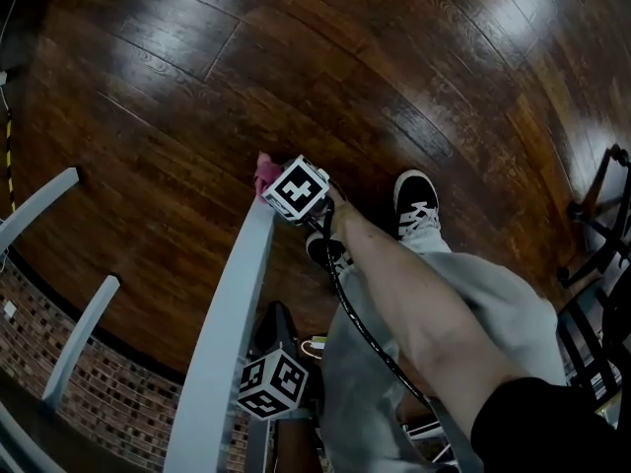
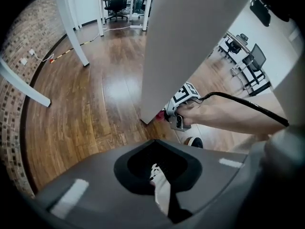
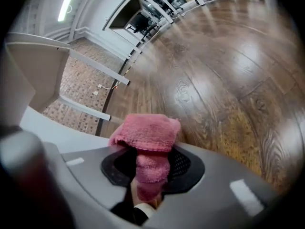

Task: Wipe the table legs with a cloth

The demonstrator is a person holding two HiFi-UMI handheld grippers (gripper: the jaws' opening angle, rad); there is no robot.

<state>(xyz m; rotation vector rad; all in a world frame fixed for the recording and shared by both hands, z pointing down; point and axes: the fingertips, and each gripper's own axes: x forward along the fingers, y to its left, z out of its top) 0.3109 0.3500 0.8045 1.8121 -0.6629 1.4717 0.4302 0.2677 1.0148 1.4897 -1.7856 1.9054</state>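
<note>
At the foot of the table leg [image 1: 232, 313], right tool [image 1: 280, 183] gripped the pink cloth [image 1: 264, 172] against it; leg's long axis ran 12-to-7 o'clock. Left tool [image 2: 162, 192], closed and empty, sat at 6 o'clock, farther off.

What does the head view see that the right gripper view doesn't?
Only the head view shows the person's arm, a black-and-white shoe, and the left hand-held gripper low beside the grey table leg.

Only the right gripper view shows a ceiling light, far-off desks, and the cloth running down between that gripper's jaws.

Both views show the pink cloth held by the right hand-held gripper, the wooden floor and the brick wall.
</note>
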